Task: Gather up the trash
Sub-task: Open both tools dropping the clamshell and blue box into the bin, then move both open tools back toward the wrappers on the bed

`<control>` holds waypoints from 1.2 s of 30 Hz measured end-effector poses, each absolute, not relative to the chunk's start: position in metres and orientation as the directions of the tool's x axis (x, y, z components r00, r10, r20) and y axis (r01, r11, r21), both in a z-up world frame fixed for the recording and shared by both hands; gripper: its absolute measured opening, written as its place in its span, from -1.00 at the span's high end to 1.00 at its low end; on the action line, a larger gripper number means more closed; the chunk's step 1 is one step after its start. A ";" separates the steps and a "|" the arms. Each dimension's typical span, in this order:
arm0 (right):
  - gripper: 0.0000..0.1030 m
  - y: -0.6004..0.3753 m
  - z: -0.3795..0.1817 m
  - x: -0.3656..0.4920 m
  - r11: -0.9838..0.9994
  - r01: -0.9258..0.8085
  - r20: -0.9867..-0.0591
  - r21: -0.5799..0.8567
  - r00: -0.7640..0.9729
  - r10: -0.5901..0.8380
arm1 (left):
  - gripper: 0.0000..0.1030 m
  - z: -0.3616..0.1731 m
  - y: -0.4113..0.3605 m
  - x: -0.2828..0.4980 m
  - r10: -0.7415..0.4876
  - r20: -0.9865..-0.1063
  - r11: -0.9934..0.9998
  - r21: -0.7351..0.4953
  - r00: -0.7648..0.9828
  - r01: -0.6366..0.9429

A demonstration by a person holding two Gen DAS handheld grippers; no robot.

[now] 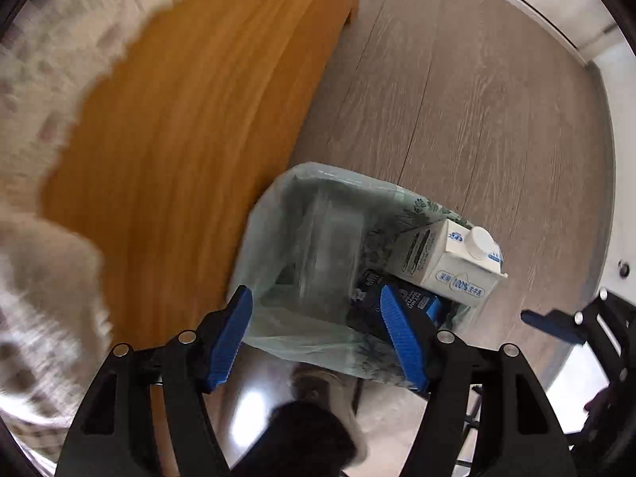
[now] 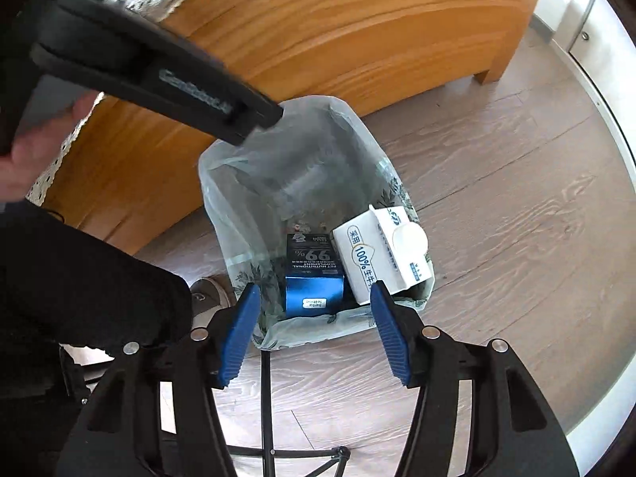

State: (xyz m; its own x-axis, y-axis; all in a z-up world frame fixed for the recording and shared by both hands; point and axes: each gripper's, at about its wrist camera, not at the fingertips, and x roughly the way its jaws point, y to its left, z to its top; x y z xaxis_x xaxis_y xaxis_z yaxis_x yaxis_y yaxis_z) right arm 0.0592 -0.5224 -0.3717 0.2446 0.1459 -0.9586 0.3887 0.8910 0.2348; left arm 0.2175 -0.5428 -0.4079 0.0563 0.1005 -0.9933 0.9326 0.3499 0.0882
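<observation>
One lined trash bin [image 2: 222,183] stands on the wood floor [image 2: 497,206] beside the wooden cabinet [image 2: 338,31]; inside it sit one white milk carton [image 2: 377,254], one blue box [image 2: 314,278] and one clear plastic container [image 1: 330,238]; the left gripper [image 1: 322,334] and right gripper [image 2: 314,334] hang above, both gaping and empty.
</observation>
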 end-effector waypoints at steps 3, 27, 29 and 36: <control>-0.08 -0.521 -0.372 0.057 0.894 0.381 -0.959 0.237 0.239 0.153 | -0.30 -0.396 -0.547 0.214 0.077 -0.991 0.299 0.125 0.107 0.946; -0.17 -0.514 -0.282 0.101 0.949 0.301 -0.948 0.099 0.318 -0.002 | -0.54 -0.173 -0.397 0.277 -0.429 -0.887 0.575 -0.121 0.171 0.809; -0.17 -0.508 -0.256 0.111 0.956 0.285 -0.933 0.071 0.358 -0.038 | -0.54 -0.155 -0.369 0.284 -0.471 -0.856 0.603 -0.135 0.214 0.786; -0.24 -0.460 -0.152 0.173 0.981 0.194 -0.808 -0.014 0.575 -0.126 | -0.72 -0.104 -0.237 0.335 -0.468 -0.731 0.791 -0.096 0.496 0.604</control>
State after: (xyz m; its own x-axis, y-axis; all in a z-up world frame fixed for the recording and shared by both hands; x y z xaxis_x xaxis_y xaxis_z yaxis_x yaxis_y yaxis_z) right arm 0.1733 -0.4602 -0.1521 0.5751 -0.1256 -0.8083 0.1940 0.9809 -0.0145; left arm 0.3353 -0.2372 -0.1036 0.4964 -0.4676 -0.7314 0.6043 0.7910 -0.0955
